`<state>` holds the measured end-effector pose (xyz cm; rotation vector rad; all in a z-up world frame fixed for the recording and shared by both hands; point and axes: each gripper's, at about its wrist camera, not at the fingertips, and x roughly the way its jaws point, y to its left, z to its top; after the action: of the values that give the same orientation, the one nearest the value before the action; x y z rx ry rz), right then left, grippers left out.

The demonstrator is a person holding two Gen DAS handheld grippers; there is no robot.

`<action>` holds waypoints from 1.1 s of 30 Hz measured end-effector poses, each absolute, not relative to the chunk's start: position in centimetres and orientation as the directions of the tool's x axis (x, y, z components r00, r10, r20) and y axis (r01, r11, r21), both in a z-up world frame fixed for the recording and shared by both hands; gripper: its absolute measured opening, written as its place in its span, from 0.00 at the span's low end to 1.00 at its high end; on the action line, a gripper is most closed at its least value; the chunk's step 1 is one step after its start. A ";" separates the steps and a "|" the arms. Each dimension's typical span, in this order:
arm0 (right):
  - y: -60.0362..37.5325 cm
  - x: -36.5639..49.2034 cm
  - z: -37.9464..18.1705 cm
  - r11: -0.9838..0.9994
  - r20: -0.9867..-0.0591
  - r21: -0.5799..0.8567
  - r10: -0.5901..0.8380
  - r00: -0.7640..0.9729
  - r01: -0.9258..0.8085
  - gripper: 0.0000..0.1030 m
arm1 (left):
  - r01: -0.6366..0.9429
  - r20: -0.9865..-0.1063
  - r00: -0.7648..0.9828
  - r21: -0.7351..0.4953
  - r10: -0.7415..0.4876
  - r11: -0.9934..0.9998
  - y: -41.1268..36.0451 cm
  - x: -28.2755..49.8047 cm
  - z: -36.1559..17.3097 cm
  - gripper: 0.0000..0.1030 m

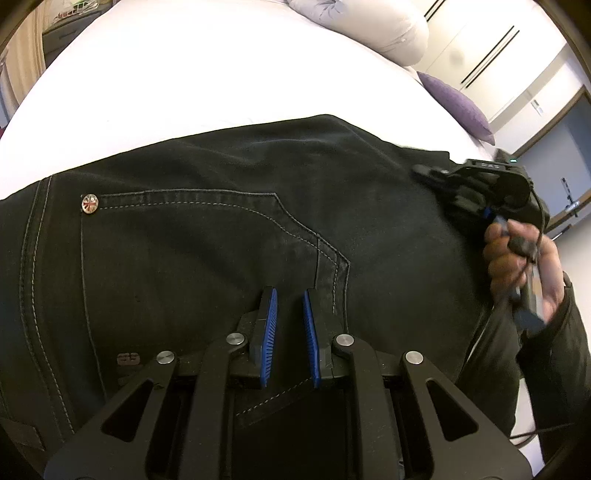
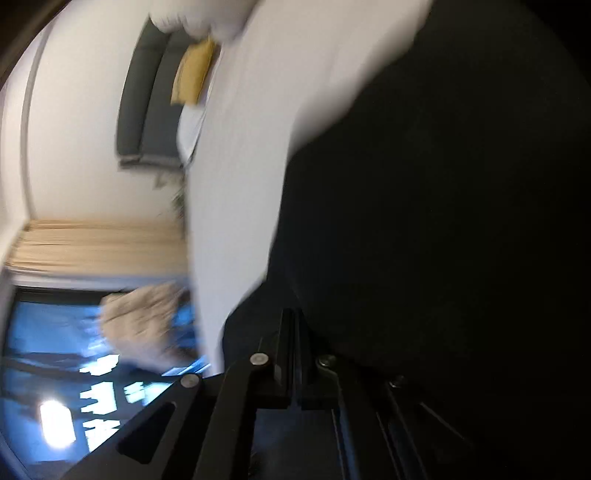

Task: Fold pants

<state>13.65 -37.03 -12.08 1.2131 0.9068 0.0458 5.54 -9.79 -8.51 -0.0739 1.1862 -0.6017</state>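
Note:
Black jeans (image 1: 207,236) lie flat across a white bed (image 1: 184,81), back pocket and a small metal rivet facing up. My left gripper (image 1: 289,295) points down at the pocket's corner. Its blue pads (image 1: 269,332) stand a narrow gap apart, and a stitched fold of the jeans runs between them. At the jeans' right edge a hand (image 1: 517,258) holds my right gripper (image 1: 417,170) low over the cloth. The right wrist view is blurred. There my right gripper (image 2: 295,314) has its fingers pressed together beside the dark jeans (image 2: 443,221), and I see nothing between them.
A white pillow (image 1: 369,29) and a purple cushion (image 1: 458,103) lie at the bed's far right. Wardrobe doors (image 1: 491,55) stand behind them. A yellow cushion (image 2: 194,70), a grey headboard (image 2: 147,92) and a window (image 2: 55,350) show beyond the bed.

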 end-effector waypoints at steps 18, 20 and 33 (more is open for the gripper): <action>-57.5 4.6 -4.1 0.415 -0.611 0.726 0.024 0.791 0.548 0.25 | 0.398 -0.845 0.250 -0.355 -0.472 0.846 -10.1 5.2 -8.7 0.14; -52.3 6.3 -4.1 0.481 -0.595 0.742 0.151 0.790 0.467 0.32 | 0.403 -0.848 0.250 -0.348 -0.467 0.847 -10.1 5.0 -8.8 0.14; -54.1 12.9 -12.6 0.367 -0.635 0.759 0.231 0.737 0.538 0.00 | 0.406 -0.847 0.249 -0.349 -0.469 0.845 -10.3 5.2 -8.6 0.14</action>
<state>12.94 -54.10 -12.59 1.2091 0.7597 -0.2238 5.21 -10.25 -8.56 -0.0624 1.1772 -0.5968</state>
